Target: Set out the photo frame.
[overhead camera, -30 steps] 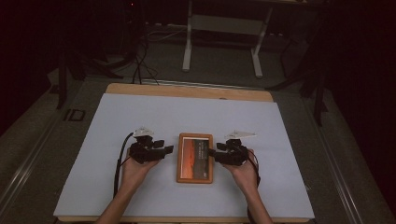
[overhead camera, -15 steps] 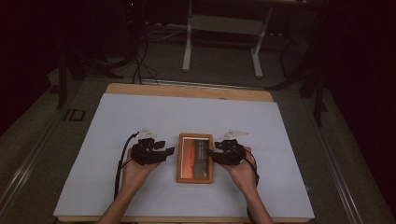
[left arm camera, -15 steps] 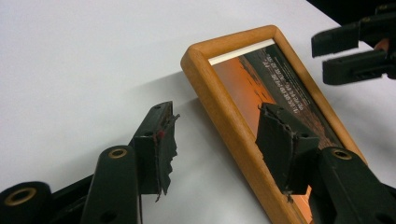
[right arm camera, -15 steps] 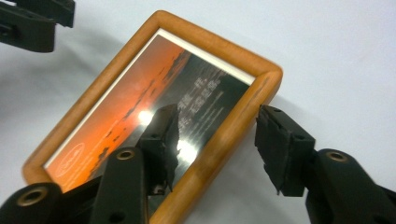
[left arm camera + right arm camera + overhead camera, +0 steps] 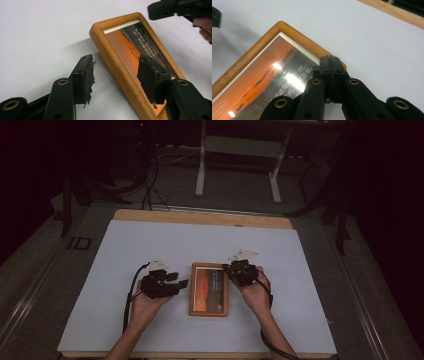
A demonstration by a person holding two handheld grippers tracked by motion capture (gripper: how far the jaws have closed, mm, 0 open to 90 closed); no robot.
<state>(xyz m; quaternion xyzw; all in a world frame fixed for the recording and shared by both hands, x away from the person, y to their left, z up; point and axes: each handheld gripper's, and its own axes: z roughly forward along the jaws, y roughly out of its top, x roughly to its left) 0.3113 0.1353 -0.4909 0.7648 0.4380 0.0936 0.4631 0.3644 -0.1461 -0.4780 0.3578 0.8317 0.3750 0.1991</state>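
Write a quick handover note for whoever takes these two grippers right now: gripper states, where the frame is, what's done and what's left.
Left gripper: open, jaws astride the left rail of the picture frame, not pressing on it.
Right gripper: jaws have just closed and are shut with nothing between them; the tips sit over the frame's far right corner.
Frame: flat on the white table cover, between the two hands, picture side up.
Done: both grippers brought to the frame.
Left: no grip yet. Probably close the left gripper on the rail; the right must reopen before it can hold anything.

We see lines of small white print on the framed picture [image 5: 140,50], too blurred for us to read.
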